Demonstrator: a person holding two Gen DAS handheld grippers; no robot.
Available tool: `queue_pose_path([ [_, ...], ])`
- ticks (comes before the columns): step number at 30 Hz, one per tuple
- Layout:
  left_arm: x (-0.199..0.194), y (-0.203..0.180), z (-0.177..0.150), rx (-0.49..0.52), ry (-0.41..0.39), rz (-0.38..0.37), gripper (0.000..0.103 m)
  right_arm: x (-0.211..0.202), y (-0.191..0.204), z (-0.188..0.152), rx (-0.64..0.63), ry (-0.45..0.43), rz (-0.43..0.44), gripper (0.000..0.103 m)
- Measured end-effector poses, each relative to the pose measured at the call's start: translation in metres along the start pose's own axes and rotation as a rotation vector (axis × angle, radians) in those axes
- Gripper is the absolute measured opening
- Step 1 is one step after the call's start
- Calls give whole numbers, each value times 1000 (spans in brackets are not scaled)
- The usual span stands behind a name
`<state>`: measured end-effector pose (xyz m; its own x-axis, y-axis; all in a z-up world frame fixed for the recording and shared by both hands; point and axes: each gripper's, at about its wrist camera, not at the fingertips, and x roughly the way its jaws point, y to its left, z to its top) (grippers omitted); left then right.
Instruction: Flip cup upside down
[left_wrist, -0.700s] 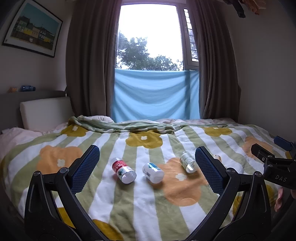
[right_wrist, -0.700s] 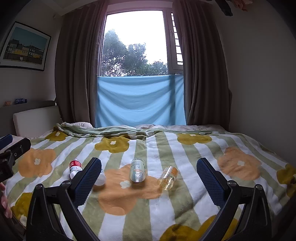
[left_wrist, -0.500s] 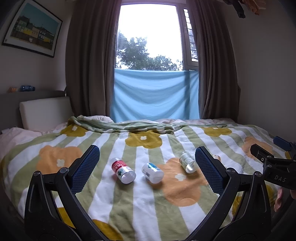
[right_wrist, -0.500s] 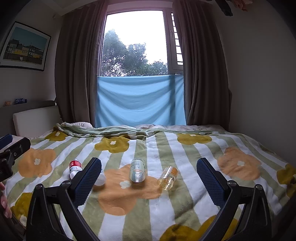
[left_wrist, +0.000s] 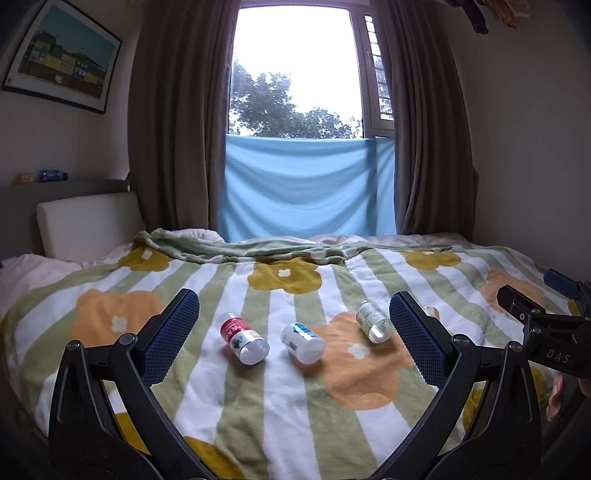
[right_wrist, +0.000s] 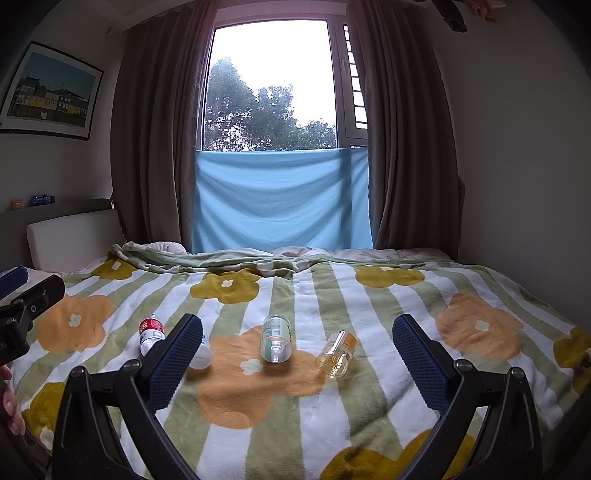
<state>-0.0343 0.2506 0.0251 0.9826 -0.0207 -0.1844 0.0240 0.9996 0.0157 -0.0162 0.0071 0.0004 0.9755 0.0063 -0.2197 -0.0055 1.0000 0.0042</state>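
Note:
Several small clear cups lie on their sides on the flowered blanket (left_wrist: 280, 406): a red-labelled cup (left_wrist: 243, 338), a blue-labelled cup (left_wrist: 302, 343), a green-labelled cup (left_wrist: 373, 320) and an orange-labelled cup (right_wrist: 337, 353). My left gripper (left_wrist: 293, 336) is open and empty, held above the bed's near edge, framing the red and blue cups. My right gripper (right_wrist: 297, 349) is open and empty, framing the green-labelled cup (right_wrist: 275, 338) and the orange one. The red cup (right_wrist: 149, 332) shows left of its left finger; the blue cup is mostly hidden behind that finger.
The bed fills the foreground, with a white headboard cushion (left_wrist: 86, 225) at the left. Brown curtains and a window with a blue cloth (left_wrist: 306, 188) stand behind. A framed picture (left_wrist: 61, 62) hangs on the left wall. The right gripper's body (left_wrist: 546, 328) shows at the left view's right edge.

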Motion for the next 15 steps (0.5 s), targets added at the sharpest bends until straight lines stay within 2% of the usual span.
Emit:
queue_pose_path([
  [15,4,-4,-4,7,11,5,103,1,4,-5,-1,7,1,103],
])
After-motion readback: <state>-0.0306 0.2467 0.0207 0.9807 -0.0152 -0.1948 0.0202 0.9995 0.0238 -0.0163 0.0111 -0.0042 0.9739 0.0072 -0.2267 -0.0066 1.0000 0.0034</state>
